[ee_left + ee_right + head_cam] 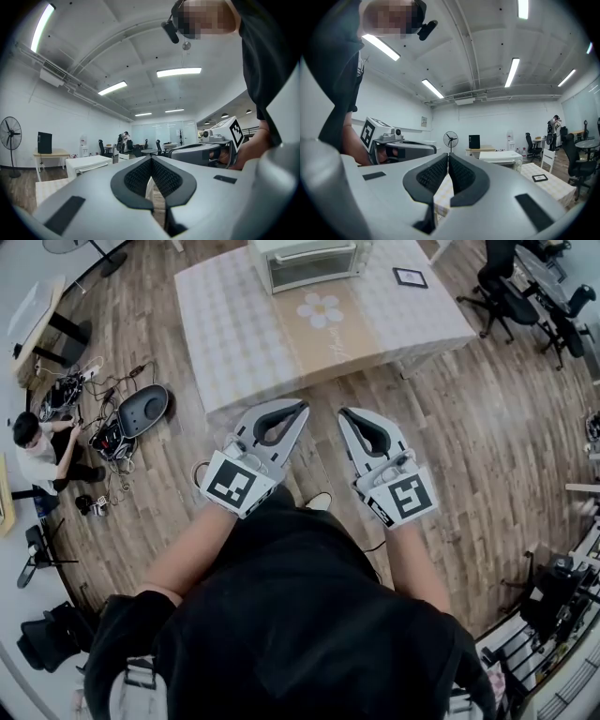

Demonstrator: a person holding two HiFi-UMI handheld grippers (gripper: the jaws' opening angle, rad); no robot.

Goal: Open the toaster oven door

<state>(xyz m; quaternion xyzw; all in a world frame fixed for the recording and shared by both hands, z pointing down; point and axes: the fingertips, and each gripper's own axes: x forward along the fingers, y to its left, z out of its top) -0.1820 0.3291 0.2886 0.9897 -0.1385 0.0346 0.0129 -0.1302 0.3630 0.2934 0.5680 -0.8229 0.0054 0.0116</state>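
Both grippers were held out level, short of the bench, with jaws closed on nothing.

The person's bare forearms reached forward side by side over the wooden plank floor [469, 427]. The grey left gripper [300, 409] and grey right gripper [344, 414] angled slightly toward each other and pointed at the checked-cloth-covered bench [234, 343]. Each gripper's black ribbed pads [137, 177] met at the tips, with nothing between them. The white box-shaped toaster oven [309, 261] stood at the bench's far side, its door closed, well apart from both grippers.
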